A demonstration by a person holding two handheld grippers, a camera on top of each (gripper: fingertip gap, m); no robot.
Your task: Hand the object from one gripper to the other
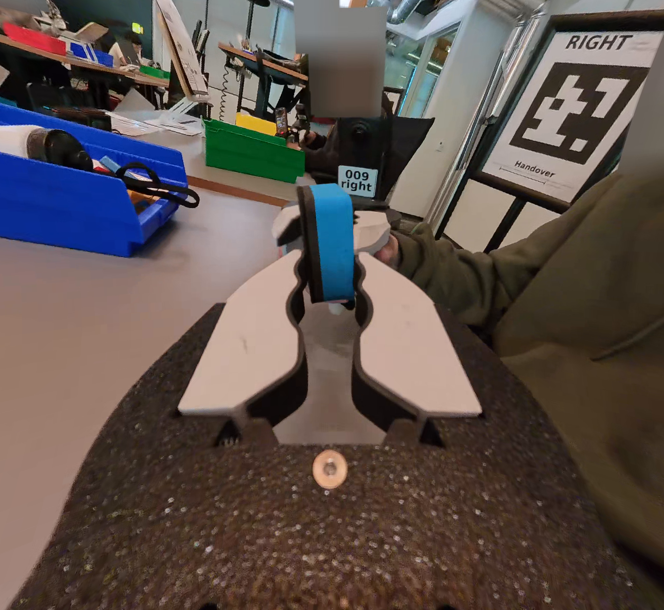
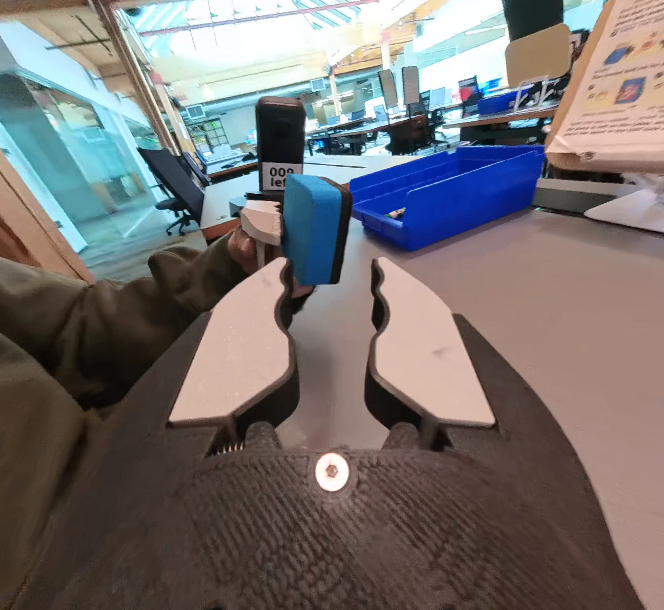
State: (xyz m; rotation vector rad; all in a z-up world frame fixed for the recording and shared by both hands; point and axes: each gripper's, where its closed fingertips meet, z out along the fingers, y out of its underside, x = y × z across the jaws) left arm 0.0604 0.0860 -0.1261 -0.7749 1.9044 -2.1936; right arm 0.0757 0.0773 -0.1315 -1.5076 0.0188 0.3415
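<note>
Grey table (image 2: 503,305), blue bin (image 2: 449,197) (small oddments)

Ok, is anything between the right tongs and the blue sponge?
Nothing: the right wrist view shows a bare gap between the open right tongs and the blue sponge, grey table beneath.

Pretty cluttered room tbh. There's a grey counter (image 1: 90,287) with a blue bin (image 1: 72,208) sitting on it, stuffed with a black cord, a dark roll and other odds and ends. A green bin (image 1: 251,158) sits further back with something yellow behind it. Off to the side a framed sign (image 1: 575,107) with a big black-and-white marker stands on a dark easel. Another blue bin (image 2: 449,197), nearly empty, sits under a leaning printed board (image 2: 611,71). Office chairs and desks fill the background.
</note>
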